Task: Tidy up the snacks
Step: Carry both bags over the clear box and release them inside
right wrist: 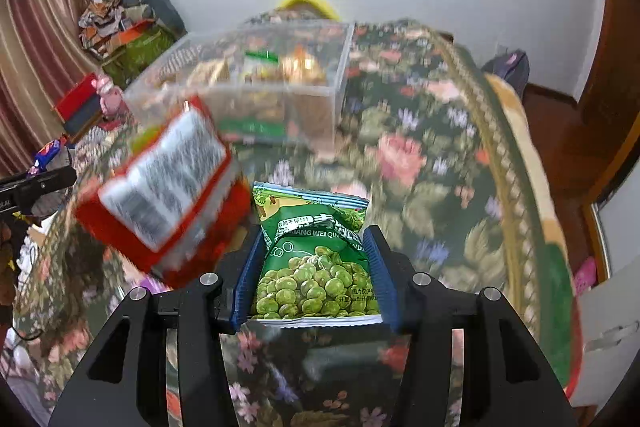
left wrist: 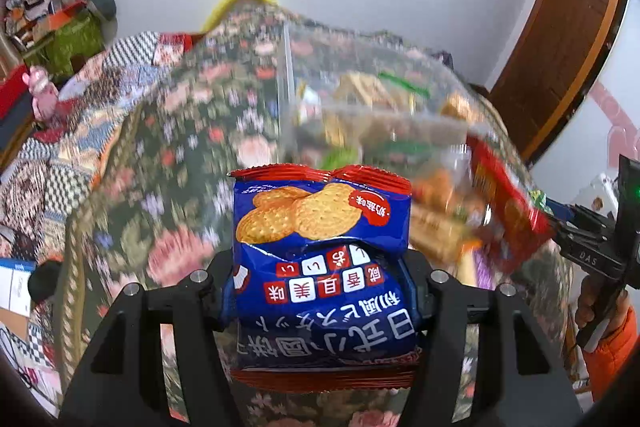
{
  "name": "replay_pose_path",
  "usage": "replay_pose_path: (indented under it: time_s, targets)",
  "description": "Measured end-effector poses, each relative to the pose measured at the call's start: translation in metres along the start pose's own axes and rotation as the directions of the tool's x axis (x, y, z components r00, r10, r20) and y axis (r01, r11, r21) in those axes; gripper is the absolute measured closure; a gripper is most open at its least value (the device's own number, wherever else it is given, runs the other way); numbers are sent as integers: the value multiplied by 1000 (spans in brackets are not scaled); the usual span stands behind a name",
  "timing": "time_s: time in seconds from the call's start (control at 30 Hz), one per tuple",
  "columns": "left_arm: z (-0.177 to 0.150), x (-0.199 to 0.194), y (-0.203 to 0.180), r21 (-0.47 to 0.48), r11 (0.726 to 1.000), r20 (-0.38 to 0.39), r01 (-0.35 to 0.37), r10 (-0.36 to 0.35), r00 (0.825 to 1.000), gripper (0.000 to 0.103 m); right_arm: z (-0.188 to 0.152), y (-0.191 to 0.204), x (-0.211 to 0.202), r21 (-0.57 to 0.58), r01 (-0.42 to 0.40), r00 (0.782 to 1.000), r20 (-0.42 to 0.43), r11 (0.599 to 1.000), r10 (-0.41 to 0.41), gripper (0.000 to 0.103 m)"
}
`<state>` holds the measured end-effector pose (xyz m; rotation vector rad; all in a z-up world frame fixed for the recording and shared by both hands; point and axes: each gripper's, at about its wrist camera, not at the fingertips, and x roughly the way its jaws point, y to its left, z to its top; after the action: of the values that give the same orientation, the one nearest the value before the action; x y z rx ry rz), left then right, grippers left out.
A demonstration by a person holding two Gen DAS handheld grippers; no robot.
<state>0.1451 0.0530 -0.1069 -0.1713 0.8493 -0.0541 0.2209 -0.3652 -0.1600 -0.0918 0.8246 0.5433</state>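
Note:
My left gripper [left wrist: 322, 291] is shut on a blue and red biscuit packet [left wrist: 320, 251], held above the floral cloth. My right gripper [right wrist: 312, 275] is shut on a green pea snack packet [right wrist: 316, 263]. A clear plastic box [right wrist: 256, 79] with several snacks in it stands ahead on the cloth; it also shows in the left wrist view [left wrist: 372, 107]. A red packet [right wrist: 160, 183] with a white label hangs blurred in the air to the left of the pea packet; it also shows in the left wrist view [left wrist: 508, 199], at the right.
The floral cloth [right wrist: 420, 155] covers the table, with a woven border at its right edge. The other gripper's body [left wrist: 600, 247] shows at the right edge. A patchwork-covered seat [left wrist: 80, 131] and clutter lie to the left. A wooden door [left wrist: 560, 47] stands at the right.

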Motion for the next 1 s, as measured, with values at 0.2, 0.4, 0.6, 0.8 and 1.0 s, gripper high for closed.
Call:
replay_pose_path:
  time_s: [0.2, 0.4, 0.6, 0.8, 1.0]
  targets:
    - [41, -4, -3, 9, 1000, 76, -7, 7, 997, 42, 34, 7, -12, -47, 12, 997, 82, 999, -8, 56]
    - [79, 2, -9, 17, 1000, 123, -12, 10, 992, 42, 70, 12, -11, -63, 3, 991, 132, 998, 5, 56]
    - [109, 22, -13, 26, 999, 129, -33, 29, 991, 42, 92, 27, -10, -92, -4, 985, 174, 996, 20, 56]
    - [127, 48, -16, 46, 997, 115, -65, 60, 992, 42, 112, 38, 11, -128, -5, 984, 177, 992, 28, 56]
    - [142, 81, -18, 62, 995, 90, -83, 77, 993, 42, 131, 39, 45, -119, -25, 989, 139, 993, 41, 56]
